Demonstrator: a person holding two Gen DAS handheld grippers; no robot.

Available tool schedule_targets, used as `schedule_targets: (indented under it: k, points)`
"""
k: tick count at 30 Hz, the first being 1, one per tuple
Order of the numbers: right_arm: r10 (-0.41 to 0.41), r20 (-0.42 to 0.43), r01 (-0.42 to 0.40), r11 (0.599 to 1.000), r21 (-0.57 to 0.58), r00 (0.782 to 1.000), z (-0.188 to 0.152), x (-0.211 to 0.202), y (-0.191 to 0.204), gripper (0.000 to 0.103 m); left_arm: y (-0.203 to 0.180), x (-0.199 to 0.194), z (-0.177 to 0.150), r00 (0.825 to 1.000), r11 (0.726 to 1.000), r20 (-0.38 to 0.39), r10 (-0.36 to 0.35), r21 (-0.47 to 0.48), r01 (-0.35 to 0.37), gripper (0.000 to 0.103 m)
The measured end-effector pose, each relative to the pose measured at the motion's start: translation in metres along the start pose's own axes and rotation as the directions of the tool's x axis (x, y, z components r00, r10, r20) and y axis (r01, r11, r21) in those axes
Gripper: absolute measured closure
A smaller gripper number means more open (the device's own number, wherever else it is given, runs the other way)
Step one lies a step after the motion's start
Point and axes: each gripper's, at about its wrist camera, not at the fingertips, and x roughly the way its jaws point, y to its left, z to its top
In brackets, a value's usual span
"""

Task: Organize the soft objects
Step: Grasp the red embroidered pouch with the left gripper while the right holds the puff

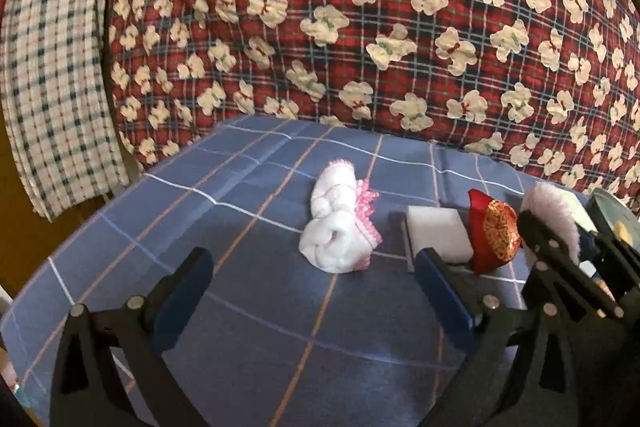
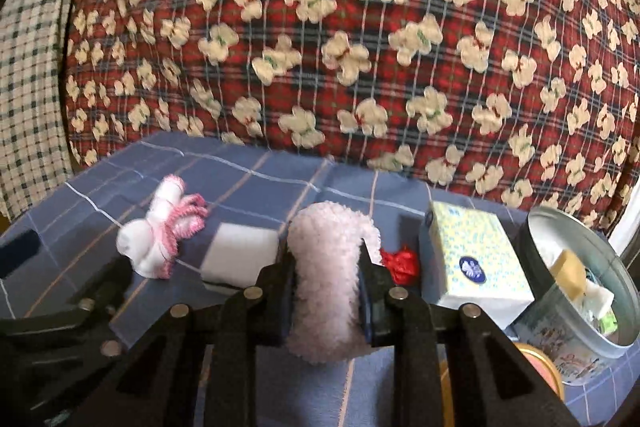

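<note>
Clamped in the right gripper (image 2: 327, 291), a fluffy pink sock (image 2: 324, 267) sat squeezed; the tin bucket (image 2: 576, 311) waited at three o'clock. Left gripper (image 1: 312, 291) gaped, empty. Plush could slip free mid-carry.

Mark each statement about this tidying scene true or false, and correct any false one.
1. The right gripper is shut on the fluffy pink item. True.
2. The left gripper holds the white sponge. False: it is open and empty.
3. The tissue box stands between the fluffy pink item and the metal tin. True.
4. The rolled white socks lie inside the tin. False: they lie on the blue checked cloth.
</note>
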Motion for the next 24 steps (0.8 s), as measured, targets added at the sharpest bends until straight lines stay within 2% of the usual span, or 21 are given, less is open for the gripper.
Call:
schedule_targets:
  k: [3, 7, 10, 12, 15, 18, 21, 22, 24]
  points:
    - [0.03, 0.039, -0.032, 0.999, 0.044, 0.999, 0.004, -0.008, -0.015, 0.075, -0.006, 0.0, 0.0, 0.999, 0.999, 0.005, -0.034, 0.014, 0.034, 0.001]
    - [0.109, 0.087, -0.122, 0.979, 0.161, 0.99, 0.006, -0.015, -0.054, 0.075, -0.027, 0.002, -0.001, 0.991, 0.988, 0.001, -0.131, 0.081, 0.131, 0.001]
    - [0.227, 0.141, -0.255, 0.94, 0.226, 0.964, 0.003, -0.022, -0.083, 0.075, -0.043, 0.009, 0.002, 0.973, 0.966, -0.032, -0.227, 0.122, 0.23, 0.001]
    - [0.266, 0.205, -0.309, 0.925, 0.223, 0.942, 0.001, -0.033, -0.102, 0.075, -0.054, 0.013, 0.003, 0.968, 0.956, -0.041, -0.248, 0.149, 0.251, 0.001]
    - [0.27, 0.256, -0.324, 0.924, 0.204, 0.928, 0.0, -0.045, -0.116, 0.075, -0.069, 0.013, 0.004, 0.962, 0.941, -0.046, -0.269, 0.199, 0.273, 0.001]
    - [0.254, 0.262, -0.318, 0.917, 0.241, 0.931, -0.001, -0.046, -0.127, 0.075, -0.087, 0.015, 0.004, 0.956, 0.917, -0.063, -0.286, 0.272, 0.293, 0.001]
    - [0.273, 0.253, -0.341, 0.897, 0.283, 0.928, -0.001, -0.041, -0.133, 0.075, -0.11, 0.019, 0.01, 0.954, 0.883, -0.086, -0.286, 0.364, 0.297, 0.001]
    - [0.261, 0.254, -0.329, 0.901, 0.283, 0.932, -0.002, -0.042, -0.134, 0.075, -0.119, 0.021, 0.016, 0.95, 0.872, -0.082, -0.3, 0.381, 0.308, 0.001]
    - [0.239, 0.26, -0.308, 0.913, 0.269, 0.936, -0.004, -0.045, -0.134, 0.075, -0.133, 0.028, 0.026, 0.945, 0.866, -0.081, -0.317, 0.381, 0.323, 0.001]
